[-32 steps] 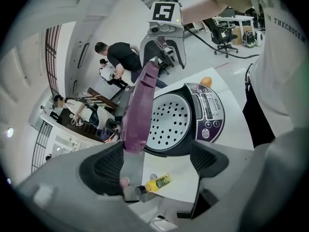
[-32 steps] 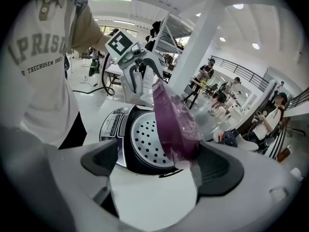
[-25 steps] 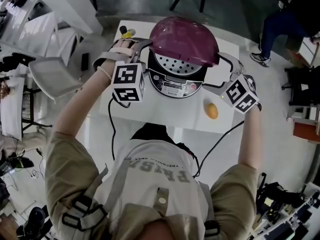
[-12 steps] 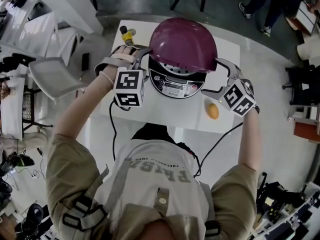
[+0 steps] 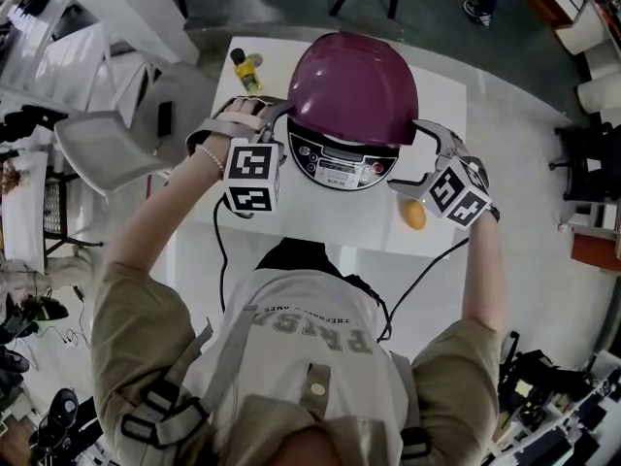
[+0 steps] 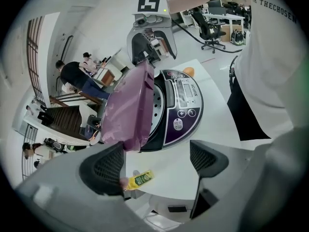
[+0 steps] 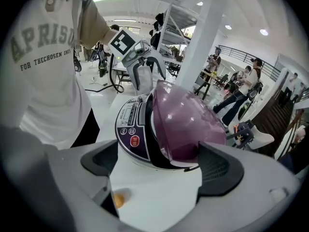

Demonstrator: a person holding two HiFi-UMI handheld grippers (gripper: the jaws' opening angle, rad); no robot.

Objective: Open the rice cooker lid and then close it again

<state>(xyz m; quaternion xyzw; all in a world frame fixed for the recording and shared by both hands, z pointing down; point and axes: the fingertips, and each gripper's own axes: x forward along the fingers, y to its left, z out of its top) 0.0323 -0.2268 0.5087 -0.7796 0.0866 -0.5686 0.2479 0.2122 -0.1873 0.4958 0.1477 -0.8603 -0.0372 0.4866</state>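
Midway through a lid drill: a person seated at a white table point(image 5: 439, 93) works a rice cooker point(image 5: 342, 166) with two hand-held tools. The cooker's purple lid point(image 5: 354, 85) stands part-raised on its rear hinge, tilted over the pot, with the perforated inner plate and the front control panel showing beneath it.

The left gripper point(image 6: 157, 161) sits at the cooker's left flank, jaws spread wide. Nothing is pinched between them, though the lid's lower edge runs close to one pad, and whether it touches cannot be told. The right gripper point(image 7: 159, 166) mirrors it on the cooker's right flank, jaws likewise spread and clamping nothing. The lid's rim lies just beside the far pad.

A small orange fruit point(image 5: 413, 216) lies on the table in front of the cooker, toward its right. A yellow bottle point(image 5: 245, 67) lies behind the cooker, toward its left.

By the look of it, the latch has been released and the lid is neither fully up nor shut. The pictures alone do not settle whether it is on its way up or down. What remains in either case is to bring the lid flat and press it until it latches.
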